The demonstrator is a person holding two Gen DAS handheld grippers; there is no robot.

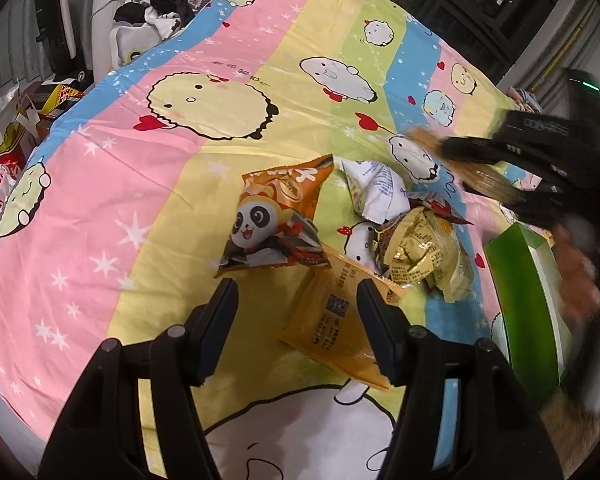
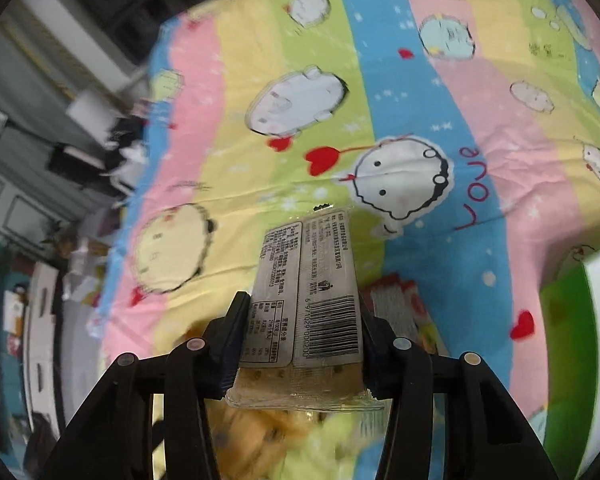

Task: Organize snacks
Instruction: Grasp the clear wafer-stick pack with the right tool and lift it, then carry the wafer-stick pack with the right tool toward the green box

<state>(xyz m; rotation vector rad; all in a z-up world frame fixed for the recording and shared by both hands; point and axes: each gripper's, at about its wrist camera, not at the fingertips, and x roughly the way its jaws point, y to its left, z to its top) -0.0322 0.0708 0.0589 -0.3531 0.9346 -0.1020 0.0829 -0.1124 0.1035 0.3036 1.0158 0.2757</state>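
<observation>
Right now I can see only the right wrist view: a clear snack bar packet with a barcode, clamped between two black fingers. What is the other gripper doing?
Observer: The left gripper is open and holds nothing. It is poised over a flat orange packet that lies on the bedsheet.
Operator: Are there more snacks near it?
Observer: Yes, an orange bag with a cartoon panda lies just beyond its fingertips.
Operator: Anything else?
Observer: To the right of the panda bag there is a heap with a crumpled white packet and yellow-gold wrappers.
</observation>
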